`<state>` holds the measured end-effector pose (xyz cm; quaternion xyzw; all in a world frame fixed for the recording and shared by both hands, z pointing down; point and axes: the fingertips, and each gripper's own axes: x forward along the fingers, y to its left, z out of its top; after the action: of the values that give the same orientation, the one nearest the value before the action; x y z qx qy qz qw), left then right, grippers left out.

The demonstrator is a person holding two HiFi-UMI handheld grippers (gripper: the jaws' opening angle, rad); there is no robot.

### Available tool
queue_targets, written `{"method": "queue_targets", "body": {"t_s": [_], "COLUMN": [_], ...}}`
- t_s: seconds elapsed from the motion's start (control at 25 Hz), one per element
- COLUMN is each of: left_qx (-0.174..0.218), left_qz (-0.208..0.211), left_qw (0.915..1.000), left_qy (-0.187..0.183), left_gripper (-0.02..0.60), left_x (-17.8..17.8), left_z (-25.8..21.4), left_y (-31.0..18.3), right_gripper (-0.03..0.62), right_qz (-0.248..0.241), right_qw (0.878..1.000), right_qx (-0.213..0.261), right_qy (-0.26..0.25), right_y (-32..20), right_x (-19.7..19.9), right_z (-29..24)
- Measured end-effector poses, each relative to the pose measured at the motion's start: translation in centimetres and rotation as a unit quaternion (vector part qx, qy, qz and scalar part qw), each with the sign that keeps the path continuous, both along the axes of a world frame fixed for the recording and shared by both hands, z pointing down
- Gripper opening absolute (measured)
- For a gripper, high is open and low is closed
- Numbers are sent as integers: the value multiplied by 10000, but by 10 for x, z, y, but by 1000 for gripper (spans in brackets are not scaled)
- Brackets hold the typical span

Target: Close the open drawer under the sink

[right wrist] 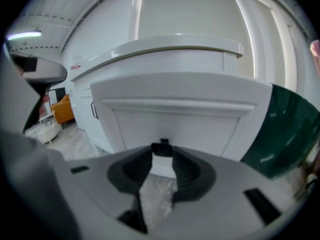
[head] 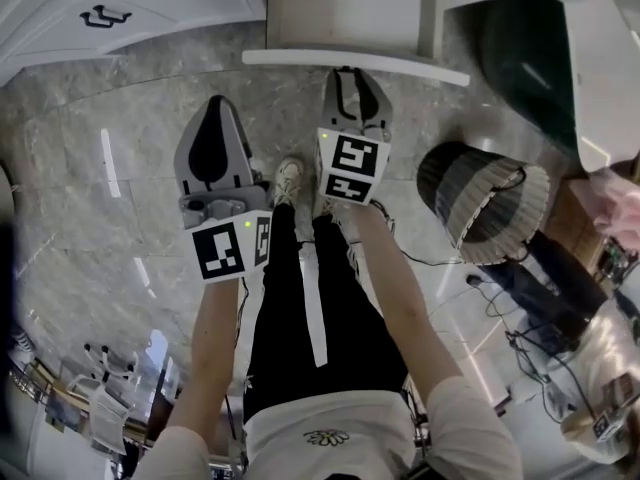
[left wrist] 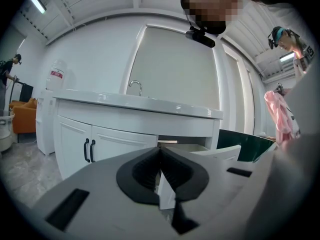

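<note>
Right gripper at the open drawer – jaws parted, its black handle at their tips, not pinched.
Under the counter at the right end of the white vanity, the drawer juts toward the person, its front panel's long axis running left to right. Dark green tub crowds its right; a striped shade stands nearer. Left gripper hangs back – clenched, empty. Grey marble floor underfoot.

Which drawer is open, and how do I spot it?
Find the big white sink cabinet with the tap on top. At its right end, beside the dark green thing, is a white drawer. It alone sticks out into the room; the two doors with black handles are shut flat.
</note>
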<state>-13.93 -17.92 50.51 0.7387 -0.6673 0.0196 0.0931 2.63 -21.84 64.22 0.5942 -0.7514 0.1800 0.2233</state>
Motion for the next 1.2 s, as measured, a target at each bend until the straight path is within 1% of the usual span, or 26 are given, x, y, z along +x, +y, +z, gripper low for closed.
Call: {"method": "queue_targets", "body": {"t_s": [0.24,0.44,0.76,0.92,1.0,1.2], "left_qx": [-63,-149,-248,-201,-185,-177], "left_qz": [63,173,148,188,166,22], "left_qw": [10000,9997,9995,9995,9996,9997], "left_qy": [-31,-54,-93,-137,-161,-160], "left_gripper": [20,20,20,20,20,20], "left_x": [5,7,4,0,-3,-15], "left_z": [7,14,21,18,16,20], "left_y": [-5,-5,-2,-7,-6,-8], "right_gripper": [143,140,141,143,143,141], "right_qz": [-202,-506,142,562,611,427], "right_qw": [9996,9974,9998,9983,9980,9983], "right_qx": [35,163,117,122,181,308], "right_qy": [190,477,126,-43,43,259], "right_y": [-3,-7,-10,-16,-22,-29], "right_x": [-3,-7,-2,0,2,2], "right_z": [-1,-6,-9,-10,-12,-13]}}
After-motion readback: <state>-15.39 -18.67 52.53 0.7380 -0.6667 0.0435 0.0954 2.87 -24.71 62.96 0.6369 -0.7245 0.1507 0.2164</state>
